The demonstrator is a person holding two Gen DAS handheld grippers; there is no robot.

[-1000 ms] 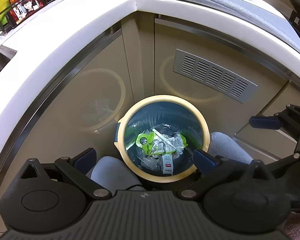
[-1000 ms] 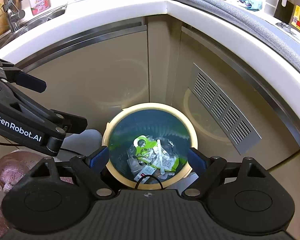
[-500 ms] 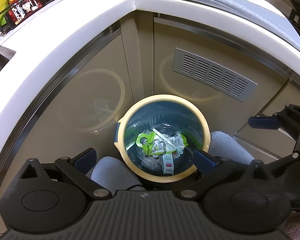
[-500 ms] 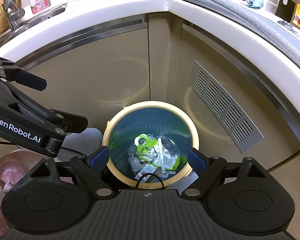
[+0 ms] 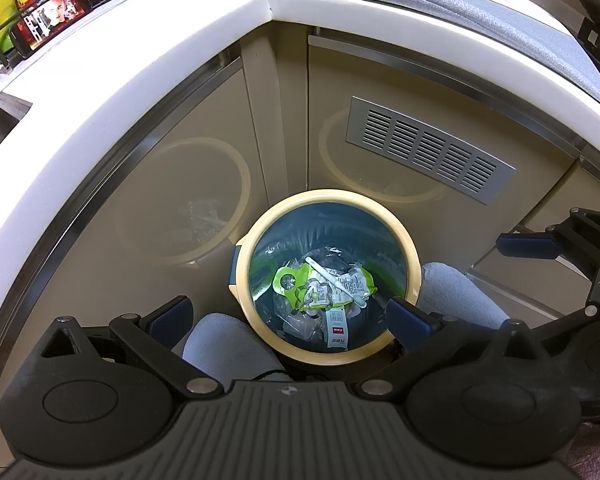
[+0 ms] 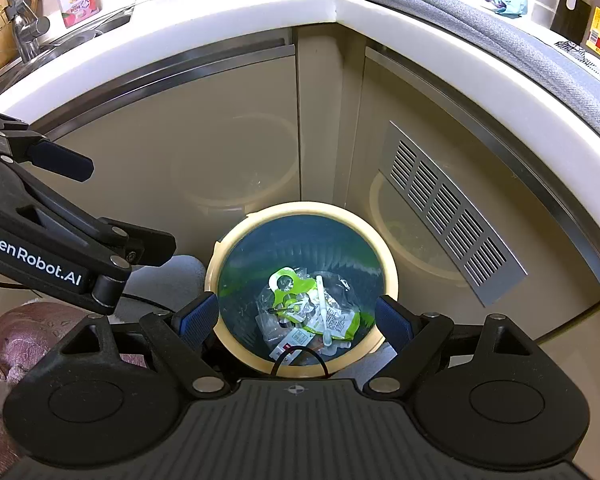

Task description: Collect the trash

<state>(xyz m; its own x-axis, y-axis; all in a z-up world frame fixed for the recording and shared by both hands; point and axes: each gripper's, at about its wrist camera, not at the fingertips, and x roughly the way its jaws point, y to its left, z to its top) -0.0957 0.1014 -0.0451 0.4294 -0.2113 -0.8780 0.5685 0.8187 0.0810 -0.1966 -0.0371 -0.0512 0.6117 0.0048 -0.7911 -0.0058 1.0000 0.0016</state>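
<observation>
Open left gripper (image 5: 288, 316) over trash bin (image 5: 404, 236)

Even, warm indoor light leaves both views sharp, the glossy cabinet doors (image 5: 204, 184) mirroring the bin (image 5: 328, 200), while fisheye distortion bends the counter edge (image 6: 236, 28).

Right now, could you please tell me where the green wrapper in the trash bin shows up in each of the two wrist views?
Left wrist view: the green wrapper lies inside the trash bin, slightly below the picture's centre.
Right wrist view: the green wrapper lies in the same bin, lower centre, between the claw's blue pads.
Shared landmark: the grey vent grille on the cabinet, right of the bin.
</observation>
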